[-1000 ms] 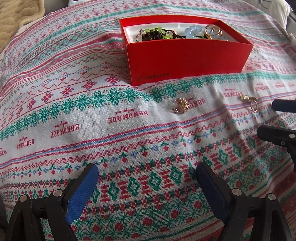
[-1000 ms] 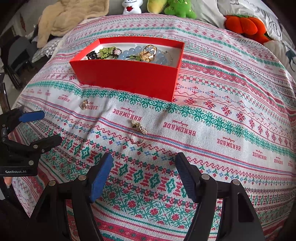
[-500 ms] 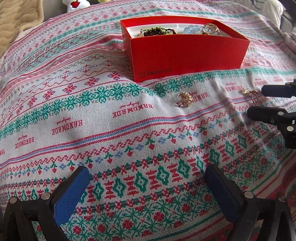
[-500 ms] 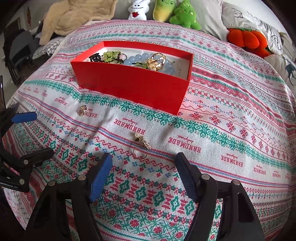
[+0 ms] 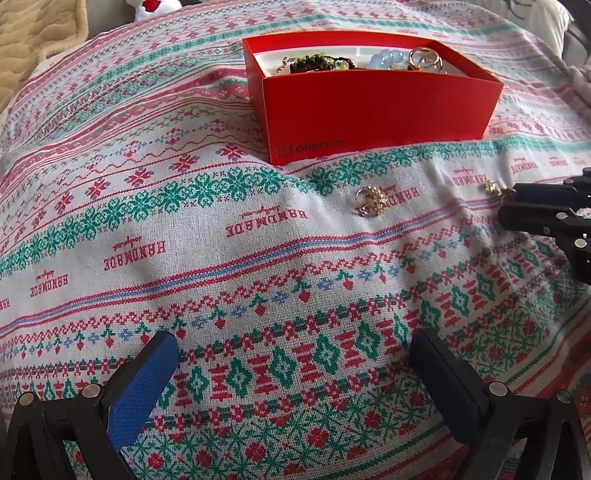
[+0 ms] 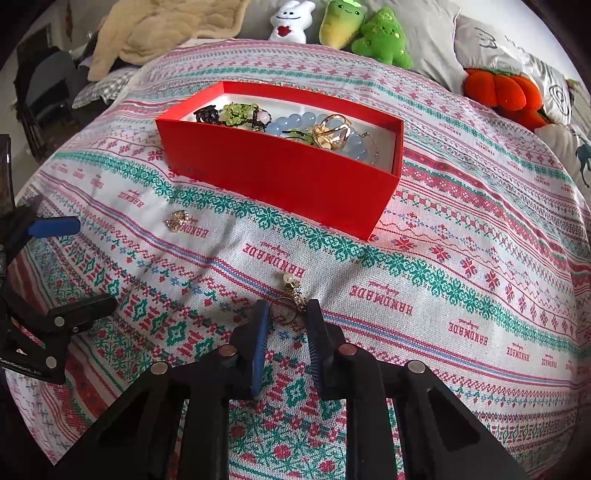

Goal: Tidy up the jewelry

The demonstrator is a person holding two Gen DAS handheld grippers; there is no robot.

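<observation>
A gold ring with a charm [image 6: 294, 291] lies on the patterned cloth, and its hoop sits between the tips of my right gripper [image 6: 288, 308]. The jaws are closing and the blue pads meet the ring's sides. In the left wrist view the same ring [image 5: 495, 188] pokes out beside the right gripper [image 5: 517, 205]. A second gold ring [image 5: 369, 201] [image 6: 178, 220] lies loose on the cloth below the red box [image 5: 369, 110] [image 6: 277, 173], which holds bead bracelets and a gold piece. My left gripper [image 5: 291, 341] [image 6: 70, 266] hovers open and empty, short of that ring.
The patterned cloth [image 5: 184, 240] covers a soft, rumpled bed. Plush toys [image 6: 369, 33] and an orange cushion [image 6: 498, 92] line the far edge. A beige blanket [image 6: 155, 29] lies at the back left.
My right gripper's jaws have narrowed from wide open to pinching around the charm ring, after coming closer to it. The left gripper's jaws widened a little.
</observation>
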